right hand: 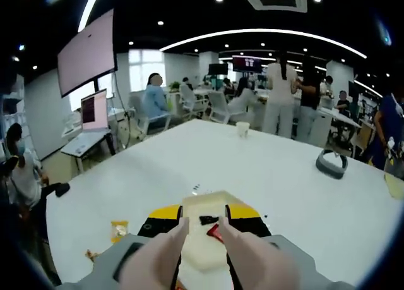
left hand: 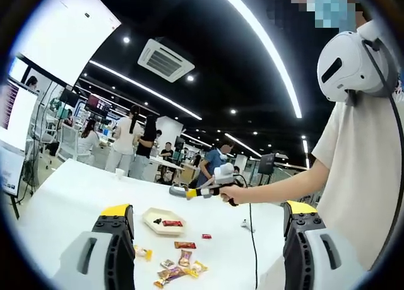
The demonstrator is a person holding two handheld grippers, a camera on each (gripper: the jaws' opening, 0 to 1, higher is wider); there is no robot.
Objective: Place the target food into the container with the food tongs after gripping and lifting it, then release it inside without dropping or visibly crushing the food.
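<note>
While the right gripper (right hand: 202, 230) hovers over the container (right hand: 203, 230) with tongs (right hand: 237, 252) parted (red candy (right hand: 214, 230) inside), withdraw gently upward. Left gripper (left hand: 208, 227) jaws stand wide above the desk (left hand: 76, 195).

White table (left hand: 76, 195), cream container (left hand: 154, 222) holding a red-wrapped snack (left hand: 172, 223), yellow-tipped grey left gripper (left hand: 208, 223), yellow-and-black right gripper (right hand: 202, 222), cream tongs (right hand: 205, 255), multicoloured wrapped snacks (left hand: 180, 265)
</note>
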